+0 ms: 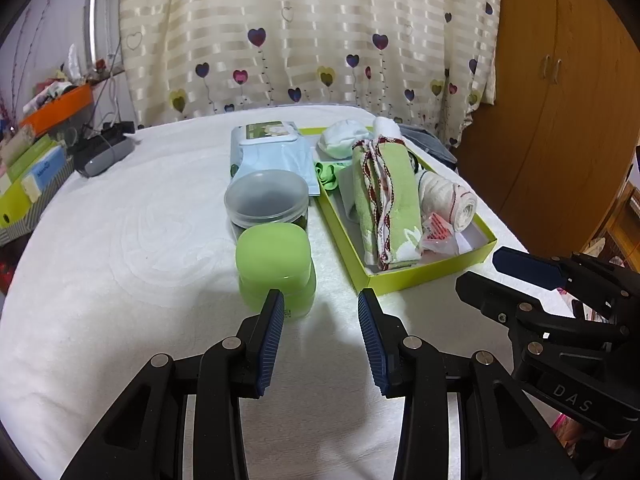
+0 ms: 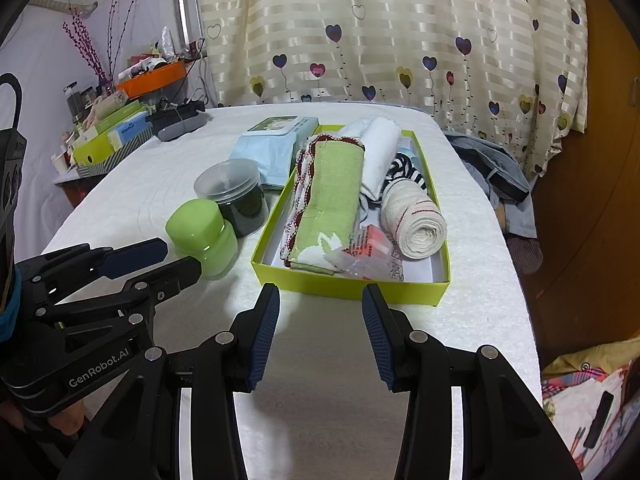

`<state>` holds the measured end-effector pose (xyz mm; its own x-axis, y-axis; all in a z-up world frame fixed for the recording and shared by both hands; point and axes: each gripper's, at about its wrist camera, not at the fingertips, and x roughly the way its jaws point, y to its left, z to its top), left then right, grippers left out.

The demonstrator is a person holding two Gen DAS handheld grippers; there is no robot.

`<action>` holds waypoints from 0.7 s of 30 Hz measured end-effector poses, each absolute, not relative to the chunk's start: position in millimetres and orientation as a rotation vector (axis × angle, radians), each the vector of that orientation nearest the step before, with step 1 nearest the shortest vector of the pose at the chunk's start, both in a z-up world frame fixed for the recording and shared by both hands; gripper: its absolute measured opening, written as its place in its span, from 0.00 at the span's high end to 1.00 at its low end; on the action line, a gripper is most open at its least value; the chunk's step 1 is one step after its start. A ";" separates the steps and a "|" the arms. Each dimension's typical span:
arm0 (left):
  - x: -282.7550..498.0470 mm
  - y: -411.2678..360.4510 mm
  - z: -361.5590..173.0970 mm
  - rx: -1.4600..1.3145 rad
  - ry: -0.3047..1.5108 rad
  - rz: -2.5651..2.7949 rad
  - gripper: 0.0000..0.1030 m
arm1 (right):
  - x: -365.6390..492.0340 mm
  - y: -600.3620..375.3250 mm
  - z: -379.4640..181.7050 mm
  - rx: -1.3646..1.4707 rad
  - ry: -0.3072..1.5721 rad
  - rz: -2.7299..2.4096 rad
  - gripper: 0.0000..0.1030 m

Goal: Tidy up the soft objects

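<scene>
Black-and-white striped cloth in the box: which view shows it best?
The right wrist view: the striped cloth lies exposed between white towel and rolled towel. In the left wrist view the green towel hides nearly all of it.

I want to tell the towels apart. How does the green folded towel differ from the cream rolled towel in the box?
The green folded towel lies flat and long, while the cream rolled towel is a tight cylinder. The green one has a red-and-white scalloped edge; the cream one shows only a thin red stripe. Both lie inside the yellow-green box, lengthwise, side by side.
</scene>
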<state>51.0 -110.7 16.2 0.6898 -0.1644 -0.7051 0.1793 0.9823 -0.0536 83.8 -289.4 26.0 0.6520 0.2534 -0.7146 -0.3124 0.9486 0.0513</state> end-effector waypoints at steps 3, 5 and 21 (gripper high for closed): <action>50.8 -110.8 16.1 0.021 0.787 -0.192 0.64 | 83.6 -289.5 26.2 -0.079 0.798 0.322 0.57; 50.6 -111.6 16.3 0.021 0.787 -0.193 0.64 | 83.4 -289.4 25.9 -0.078 0.798 0.321 0.57; 49.5 -112.8 15.2 0.027 0.789 -0.196 0.64 | 83.6 -289.8 26.0 -0.079 0.798 0.322 0.57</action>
